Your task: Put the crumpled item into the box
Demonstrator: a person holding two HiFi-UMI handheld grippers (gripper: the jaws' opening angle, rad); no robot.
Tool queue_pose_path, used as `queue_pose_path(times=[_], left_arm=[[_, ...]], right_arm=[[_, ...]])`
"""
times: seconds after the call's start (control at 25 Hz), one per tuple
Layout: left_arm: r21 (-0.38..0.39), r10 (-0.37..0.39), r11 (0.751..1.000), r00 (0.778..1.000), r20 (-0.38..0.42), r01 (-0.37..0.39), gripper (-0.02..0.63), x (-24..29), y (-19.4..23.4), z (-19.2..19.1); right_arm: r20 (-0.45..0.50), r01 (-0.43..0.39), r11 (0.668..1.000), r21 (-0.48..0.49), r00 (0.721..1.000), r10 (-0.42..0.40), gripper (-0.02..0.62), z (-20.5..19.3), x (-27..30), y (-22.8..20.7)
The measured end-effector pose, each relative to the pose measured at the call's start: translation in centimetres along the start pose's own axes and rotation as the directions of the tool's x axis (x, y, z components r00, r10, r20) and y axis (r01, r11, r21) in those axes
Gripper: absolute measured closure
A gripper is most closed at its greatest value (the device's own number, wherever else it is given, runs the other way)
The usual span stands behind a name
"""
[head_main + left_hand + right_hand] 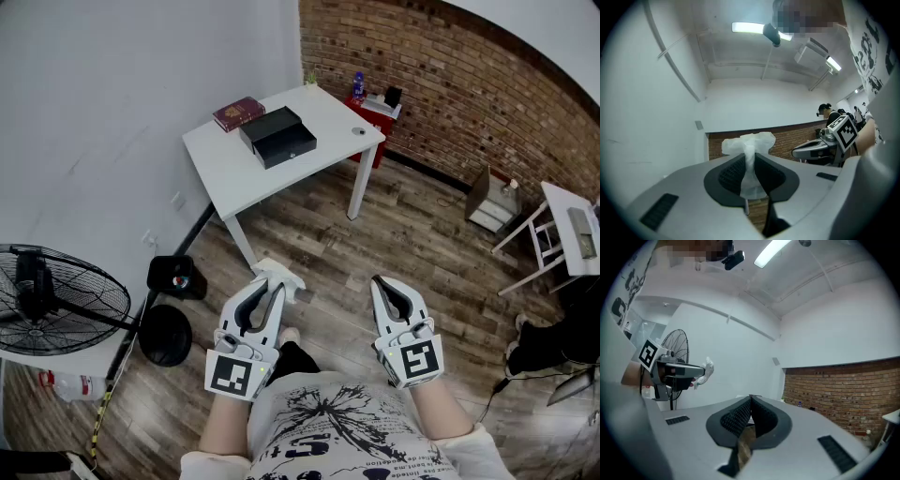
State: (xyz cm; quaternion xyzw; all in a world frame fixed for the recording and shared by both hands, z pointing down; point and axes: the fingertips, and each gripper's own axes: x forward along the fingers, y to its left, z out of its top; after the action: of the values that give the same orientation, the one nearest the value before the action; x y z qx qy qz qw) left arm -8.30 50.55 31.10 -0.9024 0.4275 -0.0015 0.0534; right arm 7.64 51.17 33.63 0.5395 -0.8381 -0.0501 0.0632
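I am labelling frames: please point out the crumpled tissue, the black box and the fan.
crumpled tissue (749,143), left gripper view, puffed top.
black box (278,137), head view, lid.
fan (58,298), head view, wire guard.

white t-shirt (328,427), black graphic print, grey left gripper (270,286), grey right gripper (382,281), square-marker cubes (234,373)

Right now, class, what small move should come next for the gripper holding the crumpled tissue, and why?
Probably carry the left gripper forward toward the black box on the white table. Its jaws are clamped on the crumpled tissue, so the grip looks secure, while the box stands well ahead of the person, far out of reach for a drop.
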Motion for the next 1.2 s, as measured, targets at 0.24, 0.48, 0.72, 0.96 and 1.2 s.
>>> queue_pose_path(times=[0.24,0.48,0.72,0.96,1.2], left_arm=[[-0.043,0.021,0.999,0.998,0.059,-0.018,0.532,1.1,-0.4,1.5],[0.0,-0.02,1.0,1.0,-0.003,0.02,0.532,2.2,-0.8,-0.5],[-0.016,-0.052,0.999,0.997,-0.054,0.051,0.532,4.8,-1.6,-2.3],[-0.022,-0.071,0.997,0.995,-0.069,0.069,0.532,10.0,0.6,-3.3],[-0.074,-0.066,0.995,0.998,-0.007,0.065,0.531,19.2,8.0,-4.4]], right_arm=[[0.018,0.004,1.0,0.008,1.0,-0.004,0.583,0.3,-0.2,-0.8],[0.005,0.022,0.999,0.029,1.0,-0.022,0.581,-0.8,-0.1,-1.7],[0.012,0.068,0.994,0.088,0.998,-0.069,0.581,-2.3,0.4,-4.9],[-0.069,0.06,0.994,0.093,0.996,-0.054,0.581,-4.9,4.7,-8.0],[-0.123,0.027,0.998,0.049,0.992,-0.021,0.581,-6.5,15.6,-10.9]])
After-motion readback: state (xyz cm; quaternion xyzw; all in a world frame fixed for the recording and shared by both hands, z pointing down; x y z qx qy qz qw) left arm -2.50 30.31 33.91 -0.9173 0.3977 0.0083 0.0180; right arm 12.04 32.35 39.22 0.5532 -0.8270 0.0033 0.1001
